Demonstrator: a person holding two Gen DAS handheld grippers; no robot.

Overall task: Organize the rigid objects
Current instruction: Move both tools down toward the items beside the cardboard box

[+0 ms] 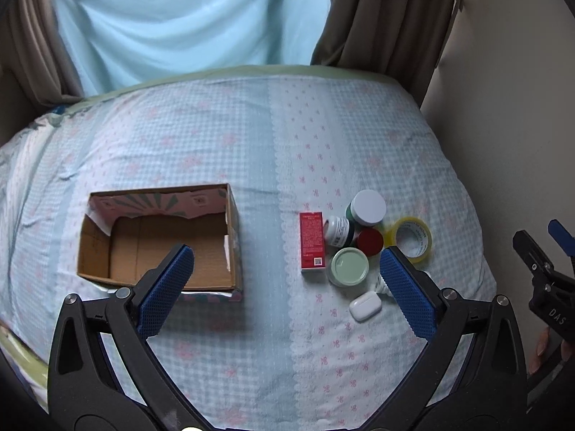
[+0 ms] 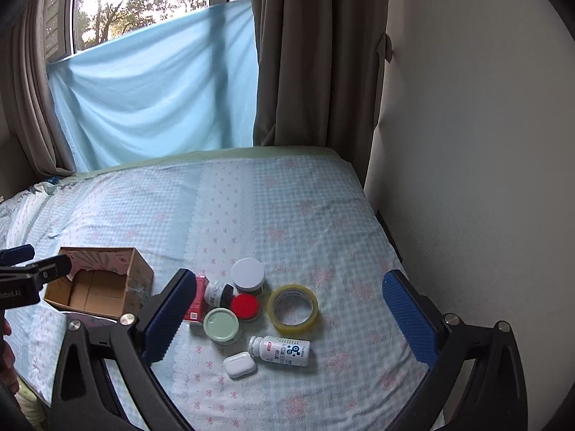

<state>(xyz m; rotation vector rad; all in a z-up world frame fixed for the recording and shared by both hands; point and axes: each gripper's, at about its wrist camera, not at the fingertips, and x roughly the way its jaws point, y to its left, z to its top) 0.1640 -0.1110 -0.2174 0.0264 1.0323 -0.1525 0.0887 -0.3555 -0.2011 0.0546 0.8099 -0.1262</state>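
items: cluster of jars, red carton (image 1: 312, 242), tape roll (image 2: 293, 309), bottle (image 2: 282, 350), earbud case (image 2: 239, 364) lower centre, bunched for picking | cardboard box (image 1: 158, 237) left, open to receive | left gripper (image 1: 284, 280), right gripper (image 2: 287, 318): both spread wide, holding nothing, hovering | bedspread (image 1: 215, 136) beneath

Cardboard box (image 1: 158, 240) open on top, inside bare. Strip of bed (image 1: 266, 237) between box and red carton (image 1: 312, 242) unobstructed. Jars (image 2: 221, 325), tape roll (image 2: 293, 309), white bottle (image 2: 282, 350), earbud case (image 2: 239, 364) packed close, some touching. Wall (image 2: 467, 179) close beside bed's right edge.
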